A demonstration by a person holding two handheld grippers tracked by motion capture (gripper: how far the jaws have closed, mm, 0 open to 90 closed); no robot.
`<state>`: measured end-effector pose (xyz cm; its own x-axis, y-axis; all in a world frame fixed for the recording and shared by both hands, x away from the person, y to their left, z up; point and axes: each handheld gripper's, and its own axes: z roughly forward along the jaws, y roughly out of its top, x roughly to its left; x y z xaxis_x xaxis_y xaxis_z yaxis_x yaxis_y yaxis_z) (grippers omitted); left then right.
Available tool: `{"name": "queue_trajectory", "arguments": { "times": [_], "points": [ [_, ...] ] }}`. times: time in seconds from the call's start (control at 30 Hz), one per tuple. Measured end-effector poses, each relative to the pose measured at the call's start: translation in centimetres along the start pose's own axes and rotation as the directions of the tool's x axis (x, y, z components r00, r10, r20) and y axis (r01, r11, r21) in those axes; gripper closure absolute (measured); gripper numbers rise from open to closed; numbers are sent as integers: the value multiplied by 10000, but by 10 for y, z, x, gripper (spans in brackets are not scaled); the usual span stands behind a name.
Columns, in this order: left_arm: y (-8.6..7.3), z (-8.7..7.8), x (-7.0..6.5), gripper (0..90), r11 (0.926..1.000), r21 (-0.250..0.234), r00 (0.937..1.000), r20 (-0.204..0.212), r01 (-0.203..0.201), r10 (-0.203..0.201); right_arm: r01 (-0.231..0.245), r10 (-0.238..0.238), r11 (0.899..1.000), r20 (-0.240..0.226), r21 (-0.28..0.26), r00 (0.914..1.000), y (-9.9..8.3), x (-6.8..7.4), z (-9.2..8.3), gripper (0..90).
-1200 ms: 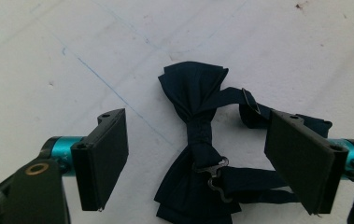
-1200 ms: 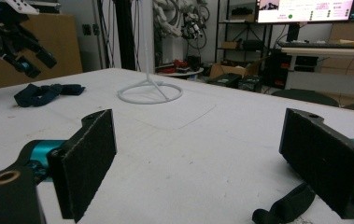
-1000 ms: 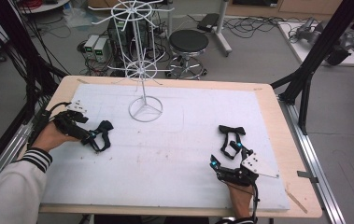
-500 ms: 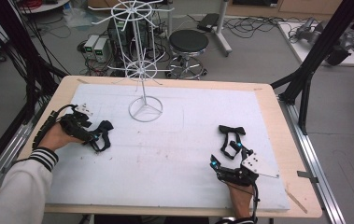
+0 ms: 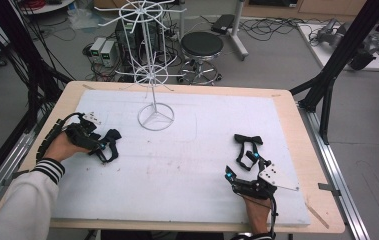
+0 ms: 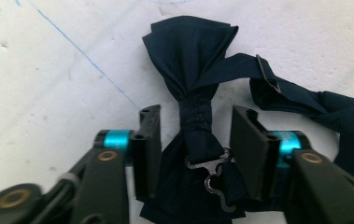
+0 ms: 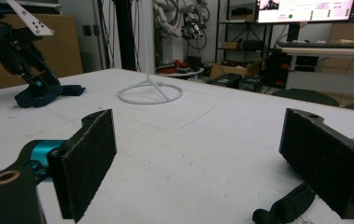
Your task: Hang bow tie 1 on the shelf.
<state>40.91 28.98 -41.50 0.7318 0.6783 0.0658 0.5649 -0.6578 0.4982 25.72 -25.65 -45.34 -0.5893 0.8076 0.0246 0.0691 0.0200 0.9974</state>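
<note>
A wooden table [image 5: 297, 115] carried a large white foam mat [image 5: 187, 165] that covered most of its top. At the far middle of the mat stood a white wire rack [image 5: 153, 75], its ring base resting on the foam and its spoked tiers rising above.

On the left side of the mat, the left gripper [image 5: 106, 146] lay low over a dark navy bow tie [image 6: 194, 116]. In the left gripper view its jaws had just been closing and straddled the tie's knotted middle, one pad at each side, with a slim gap on both sides, so they stood apart and not yet clamped. A metal hook [image 6: 212, 170] sat on the knot between the jaws, and the tie's strap [image 6: 300, 95] trailed off to the right in that view.

On the near right, the right gripper [image 5: 242, 167] rested on the mat with its jaws wide apart and nothing between them. A second bow tie [image 5: 247, 147], black, lay just beyond it.
</note>
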Motion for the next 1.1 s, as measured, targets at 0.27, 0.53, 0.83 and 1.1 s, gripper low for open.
{"name": "queue_trajectory", "arguments": {
  "times": [0.27, 0.53, 0.83, 1.1],
  "points": [
    [1, 2, -4, 710, 9995, 137, 9991, -306, -273, 277, -30, 30, 10000, -19, 3, 10000, 0, 0, 0, 103],
    [4, -2, -8, 754, 9995, -104, 9983, -506, -300, 295, -7, 7, 10000, 3, -32, 10000, 0, 0, 0, 103],
    [5, -6, -10, 755, 9983, -469, 9983, -479, -344, 321, -43, 43, 10000, -17, -27, 10000, 0, 0, 0, 103],
    [8, -16, -13, 754, 9875, -1558, 9984, -557, -218, 132, -38, 38, 10000, -16, -25, 10000, 0, 0, 0, 103]
  ]
}}
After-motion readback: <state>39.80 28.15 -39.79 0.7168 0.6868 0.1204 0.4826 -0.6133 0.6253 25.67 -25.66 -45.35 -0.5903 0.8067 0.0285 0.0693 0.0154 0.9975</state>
